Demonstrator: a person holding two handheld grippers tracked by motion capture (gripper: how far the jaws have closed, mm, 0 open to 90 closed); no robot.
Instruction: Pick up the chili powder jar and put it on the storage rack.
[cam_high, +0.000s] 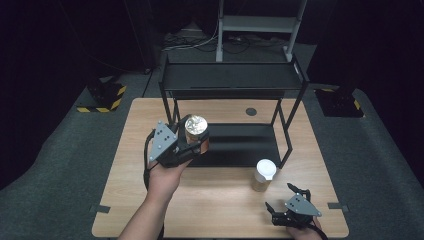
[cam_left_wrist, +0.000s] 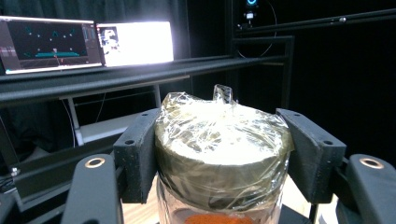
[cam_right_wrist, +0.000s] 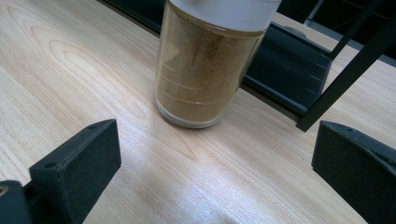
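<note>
Left gripper (cam_high: 192, 145) is held above the table (cam_high: 150, 200), forearm coming in from the bottom edge, wrist angled up and toward the rack (cam_high: 230, 80). Jaws are clamped on the foil-wrapped jar (cam_high: 196, 127) at lid height (in the left gripper view the pads press both sides of the wrapped lid (cam_left_wrist: 223, 140), orange contents visible below). The jar hangs at the front-left corner of the rack's lower shelf (cam_high: 240, 145), close to the left upright, under the top shelf.

Right gripper (cam_high: 281, 205) rests low near the table's front-right edge, jaws spread wide with nothing between them. White-lidded jar (cam_high: 263, 175) of tan powder stands upright just ahead of it, just in front of the shelf's front edge.

Bare tabletop lies between the two hands.
</note>
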